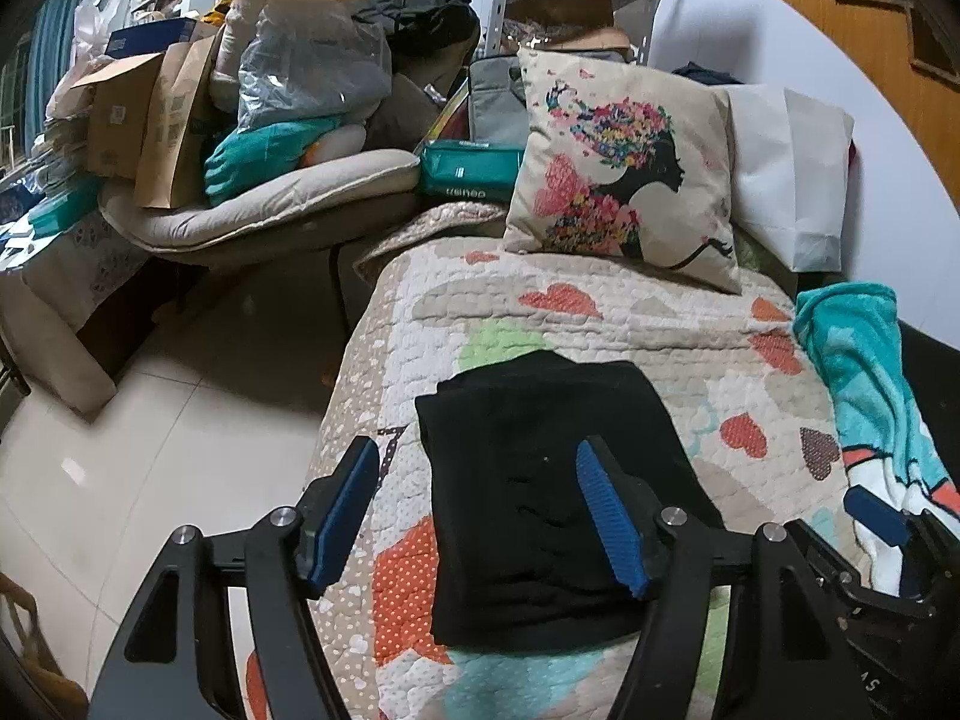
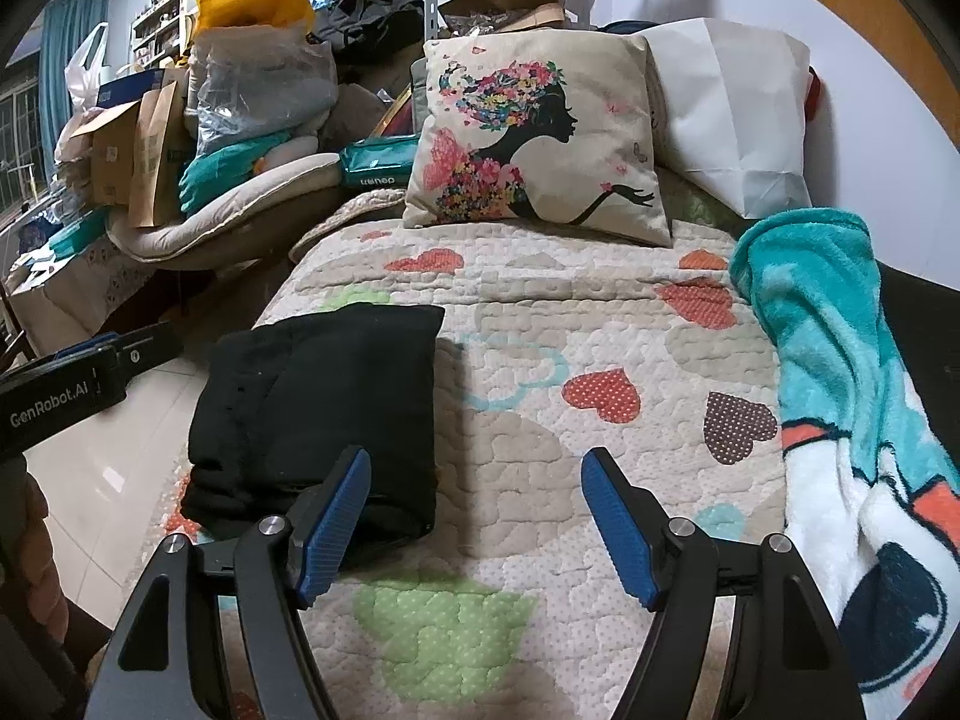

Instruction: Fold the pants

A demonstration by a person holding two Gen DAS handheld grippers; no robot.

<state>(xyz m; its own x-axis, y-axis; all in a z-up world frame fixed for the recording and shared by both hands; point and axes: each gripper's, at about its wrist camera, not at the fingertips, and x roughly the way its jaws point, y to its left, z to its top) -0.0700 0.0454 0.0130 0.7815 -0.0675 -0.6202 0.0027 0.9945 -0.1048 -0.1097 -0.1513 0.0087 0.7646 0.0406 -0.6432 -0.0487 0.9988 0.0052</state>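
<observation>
Quilted bed, near to far. My left tongs and right tongs: both open, nothing gripped. Pants: black, folded into a compact stack near the bed's left edge; I judge folding done, perhaps only tidying left. Teal blanket at right. Pillow beyond.

Glossy pale tile floor at left. White wall at upper right; wood panelling beyond. Curtained window at far left. Cluttered armchair upper left.
</observation>
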